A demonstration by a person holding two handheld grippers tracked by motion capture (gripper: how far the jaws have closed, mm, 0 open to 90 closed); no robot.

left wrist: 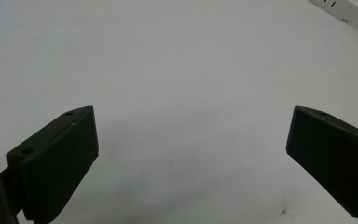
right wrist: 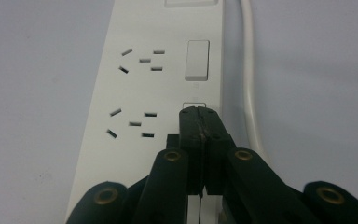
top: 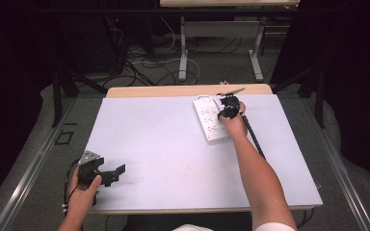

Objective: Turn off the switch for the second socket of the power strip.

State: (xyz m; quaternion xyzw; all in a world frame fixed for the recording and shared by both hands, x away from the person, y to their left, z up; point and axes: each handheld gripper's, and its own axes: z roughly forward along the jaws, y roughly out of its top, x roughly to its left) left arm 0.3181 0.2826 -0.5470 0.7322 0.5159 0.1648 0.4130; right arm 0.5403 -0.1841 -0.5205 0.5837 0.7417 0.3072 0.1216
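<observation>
A white power strip (top: 211, 120) lies on the pale table (top: 173, 144) at the far right, its white cord (right wrist: 248, 70) running along its side. My right gripper (top: 227, 111) is over the strip, jaws shut together with nothing between them. In the right gripper view its tips (right wrist: 199, 112) rest over a rocker switch (right wrist: 194, 103), of which only the far edge peeks out; another switch (right wrist: 197, 59) sits further along the strip (right wrist: 135, 93). My left gripper (top: 118, 172) is held near the table's front left corner, open (left wrist: 191, 158) above bare table.
A corner of the power strip (left wrist: 349, 9) shows at the top right of the left gripper view. A black cable (top: 255, 137) trails back from the right gripper along the forearm. Beyond the table's far edge are desk legs (top: 183, 53) and loose floor cables.
</observation>
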